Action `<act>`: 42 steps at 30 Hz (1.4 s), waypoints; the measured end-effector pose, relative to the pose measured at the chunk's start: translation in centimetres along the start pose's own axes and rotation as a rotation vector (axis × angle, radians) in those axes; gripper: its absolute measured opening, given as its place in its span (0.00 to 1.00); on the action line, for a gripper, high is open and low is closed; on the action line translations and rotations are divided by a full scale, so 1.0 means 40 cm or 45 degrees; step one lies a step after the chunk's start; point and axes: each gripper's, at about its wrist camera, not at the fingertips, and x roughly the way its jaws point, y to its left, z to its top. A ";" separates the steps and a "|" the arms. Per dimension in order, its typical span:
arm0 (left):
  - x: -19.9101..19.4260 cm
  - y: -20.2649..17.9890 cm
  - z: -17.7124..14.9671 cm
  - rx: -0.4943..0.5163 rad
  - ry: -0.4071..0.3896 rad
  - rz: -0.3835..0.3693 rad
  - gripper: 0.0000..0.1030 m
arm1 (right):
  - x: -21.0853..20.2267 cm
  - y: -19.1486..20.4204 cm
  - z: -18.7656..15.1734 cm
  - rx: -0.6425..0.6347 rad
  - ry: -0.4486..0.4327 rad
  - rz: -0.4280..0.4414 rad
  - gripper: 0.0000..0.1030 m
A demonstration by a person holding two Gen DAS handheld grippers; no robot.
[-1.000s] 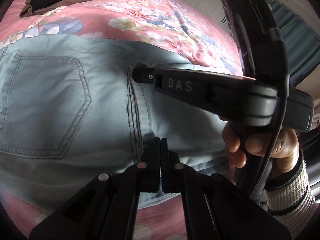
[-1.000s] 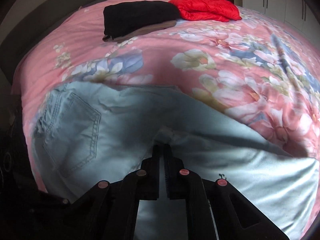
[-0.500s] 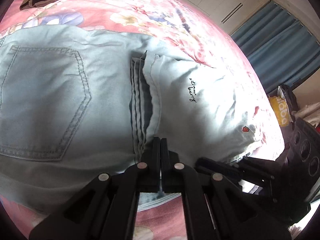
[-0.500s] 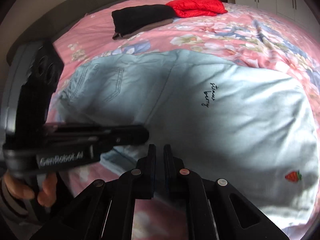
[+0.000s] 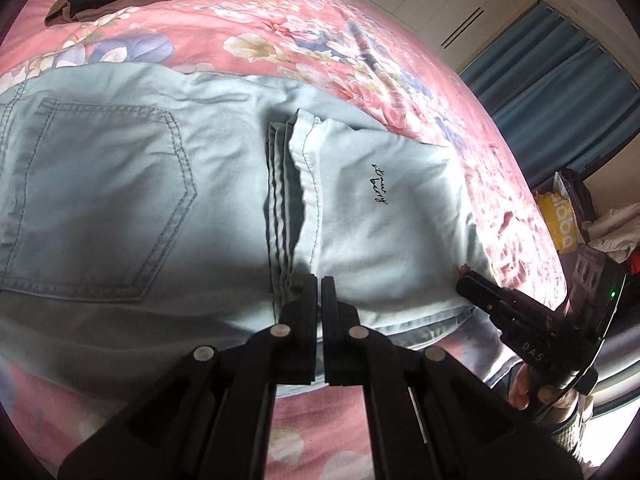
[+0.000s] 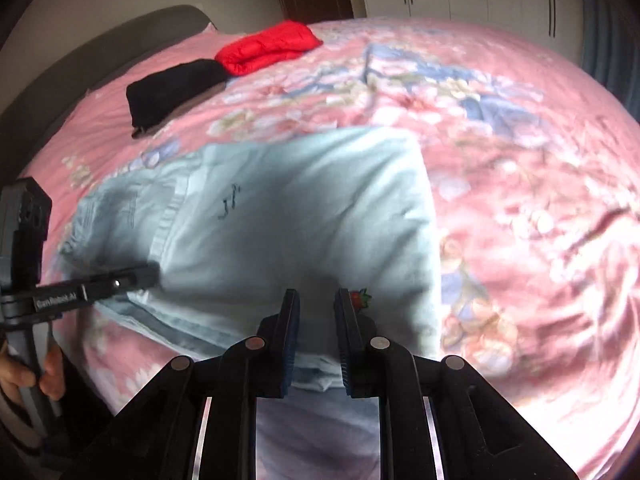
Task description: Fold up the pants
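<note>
Light blue pants [image 5: 168,200] lie on the pink floral bed, with the legs folded over so the hems [image 5: 296,184] rest beside the back pocket [image 5: 108,200]. The folded part shows black script and a small strawberry [image 6: 359,299]. My left gripper [image 5: 318,286] is shut, empty, at the near edge by the hems; it also shows in the right wrist view [image 6: 150,274]. My right gripper [image 6: 317,304] is open over the near edge of the fold, by the strawberry; it also shows in the left wrist view [image 5: 466,282].
A red puffy jacket [image 6: 268,48] and a folded black garment [image 6: 172,88] lie at the far end of the bed [image 6: 500,140]. Wardrobe doors, blue curtains [image 5: 560,92] and a yellow bag [image 5: 560,224] stand beyond the bed's right side.
The right gripper drew back from the hems to the fold's near right corner and opened its jaws. The left gripper stayed shut near the hems.
</note>
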 end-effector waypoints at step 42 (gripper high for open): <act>-0.290 0.420 0.003 -0.764 -0.455 -0.148 0.36 | 0.048 0.240 0.027 -0.236 -0.003 0.229 0.31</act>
